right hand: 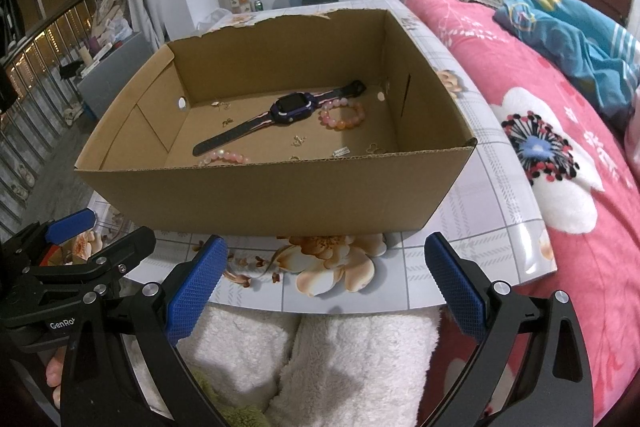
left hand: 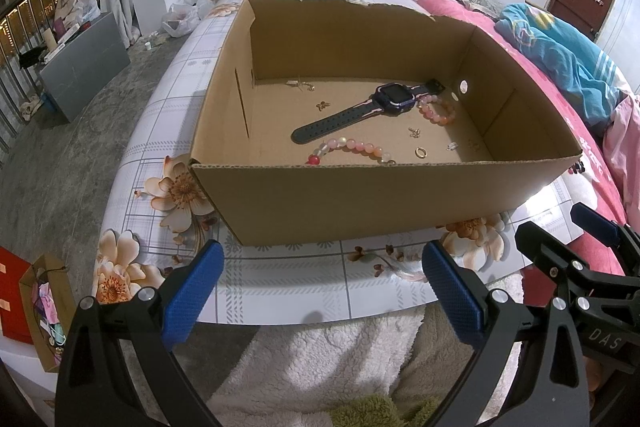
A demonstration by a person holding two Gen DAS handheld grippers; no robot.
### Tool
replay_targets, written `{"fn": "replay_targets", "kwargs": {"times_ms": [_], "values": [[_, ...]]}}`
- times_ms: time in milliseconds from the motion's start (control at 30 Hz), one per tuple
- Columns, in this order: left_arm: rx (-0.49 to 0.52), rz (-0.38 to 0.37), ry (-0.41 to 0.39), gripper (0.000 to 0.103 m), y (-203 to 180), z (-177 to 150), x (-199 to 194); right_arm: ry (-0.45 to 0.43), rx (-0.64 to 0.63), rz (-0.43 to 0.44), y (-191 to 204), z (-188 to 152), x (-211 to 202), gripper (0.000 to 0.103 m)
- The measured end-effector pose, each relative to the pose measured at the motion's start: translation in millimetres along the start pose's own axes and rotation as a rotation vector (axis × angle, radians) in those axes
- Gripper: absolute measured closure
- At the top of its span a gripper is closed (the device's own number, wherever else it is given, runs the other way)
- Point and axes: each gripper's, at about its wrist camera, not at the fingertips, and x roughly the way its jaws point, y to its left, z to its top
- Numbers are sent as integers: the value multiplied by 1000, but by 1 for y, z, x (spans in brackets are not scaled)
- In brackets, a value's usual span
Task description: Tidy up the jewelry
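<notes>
- Watch (left hand: 387,99) and two bead bracelets, one (left hand: 437,109) beside its face, one (left hand: 352,148) nearer, lie inside the cardboard box (left hand: 360,199), just ahead of both claws.
- Left claw (left hand: 322,301) released, empty.
- Right claw (right hand: 326,297) released, empty.
- Box sits on the flowered bench (left hand: 280,291).

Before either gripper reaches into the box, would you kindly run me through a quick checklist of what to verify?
1. Left gripper open and empty: ok.
2. Right gripper open and empty: ok.
3. Both grippers outside the box, at its near wall: ok.
4. Watch lying flat on the box floor, unobstructed: ok.
5. Near bracelet partly hidden by the near wall in the right view: not ok.
6. Ring and small charms graspable: cannot tell.
</notes>
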Motion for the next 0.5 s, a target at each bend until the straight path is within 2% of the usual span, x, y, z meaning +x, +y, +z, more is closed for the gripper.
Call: {"fn": "replay_targets", "kwargs": {"times_ms": [500], "values": [[0,0,0,6,0,0,0,-1,-2,0,0,0,0,8]]}}
